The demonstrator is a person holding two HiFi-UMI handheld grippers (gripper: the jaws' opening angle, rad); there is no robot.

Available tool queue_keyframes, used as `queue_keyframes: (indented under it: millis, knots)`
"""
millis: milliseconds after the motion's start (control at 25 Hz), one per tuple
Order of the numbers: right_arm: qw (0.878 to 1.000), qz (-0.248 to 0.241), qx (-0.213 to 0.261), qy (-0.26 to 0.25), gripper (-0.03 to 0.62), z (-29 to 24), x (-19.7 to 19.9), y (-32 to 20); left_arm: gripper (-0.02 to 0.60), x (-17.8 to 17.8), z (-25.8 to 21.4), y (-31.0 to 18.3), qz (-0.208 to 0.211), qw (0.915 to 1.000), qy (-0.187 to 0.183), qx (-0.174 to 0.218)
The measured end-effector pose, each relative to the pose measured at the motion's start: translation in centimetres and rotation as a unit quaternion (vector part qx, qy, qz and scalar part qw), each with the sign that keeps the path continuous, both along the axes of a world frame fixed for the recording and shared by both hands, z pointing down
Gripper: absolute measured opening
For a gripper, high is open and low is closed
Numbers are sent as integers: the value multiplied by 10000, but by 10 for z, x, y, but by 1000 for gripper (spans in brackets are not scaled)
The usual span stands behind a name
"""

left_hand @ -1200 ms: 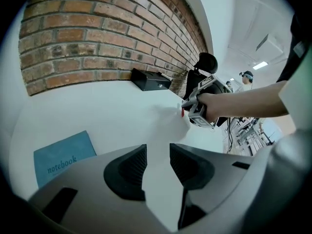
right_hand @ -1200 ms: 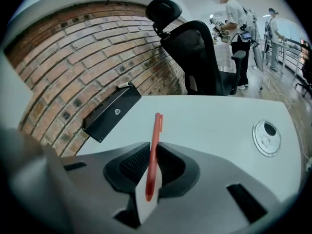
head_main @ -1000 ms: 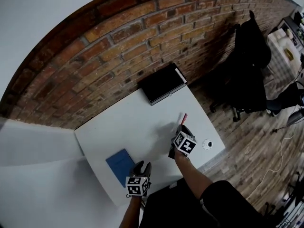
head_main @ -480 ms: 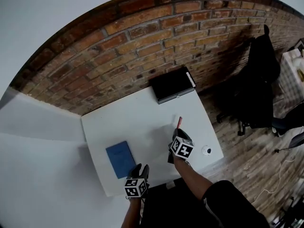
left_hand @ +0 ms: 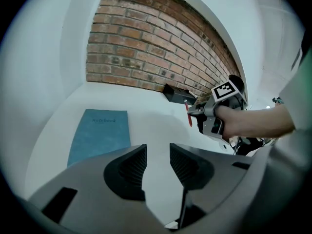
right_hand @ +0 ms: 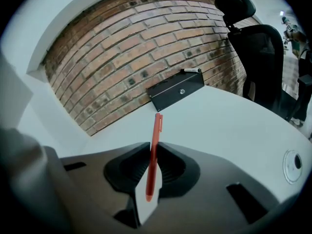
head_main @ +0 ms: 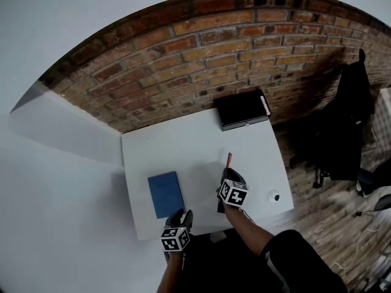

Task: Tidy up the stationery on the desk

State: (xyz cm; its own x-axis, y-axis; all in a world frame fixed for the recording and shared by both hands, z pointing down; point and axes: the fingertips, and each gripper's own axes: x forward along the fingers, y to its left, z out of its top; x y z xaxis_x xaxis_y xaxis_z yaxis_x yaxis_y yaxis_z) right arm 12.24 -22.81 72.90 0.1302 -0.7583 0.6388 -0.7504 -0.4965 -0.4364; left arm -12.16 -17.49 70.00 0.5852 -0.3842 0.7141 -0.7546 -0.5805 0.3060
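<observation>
A red pen (right_hand: 154,150) stands upright between the pads of my right gripper (right_hand: 152,167), which is shut on it. In the head view that right gripper (head_main: 228,174) hovers over the white desk (head_main: 183,151) right of centre, with the pen (head_main: 228,160) pointing at the brick wall. A blue notebook (head_main: 165,194) lies flat at the desk's near left. My left gripper (head_main: 182,214) hangs at the near edge just right of the notebook (left_hand: 100,133). The left gripper (left_hand: 157,162) is open and holds nothing.
A black case (head_main: 242,109) lies at the desk's far edge against the brick wall (head_main: 201,47). A small white round thing (head_main: 274,196) sits near the desk's right corner. A black office chair (head_main: 345,127) stands on the wooden floor to the right.
The head view has swung, so the desk now sits straighter in the picture. Both grippers have shifted over the near part of the desk. The right one still holds the pen.
</observation>
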Motion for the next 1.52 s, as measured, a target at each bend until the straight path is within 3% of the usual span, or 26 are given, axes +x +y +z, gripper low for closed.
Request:
queue_keyframes:
  millis: [520, 840, 1520]
  knots:
    - [9990, -394, -65, 182, 61, -11, -78, -8, 156, -59, 6, -14, 79, 9999, 113, -29]
    - [9950, -944, -165, 291, 61, -11, -128, -10, 156, -85, 6, -17, -49, 9996, 258, -47]
    - [9818, -1838, -435, 175, 61, 10, -227, -12, 156, -158, 21, -3, -388, 9986, 201, -287]
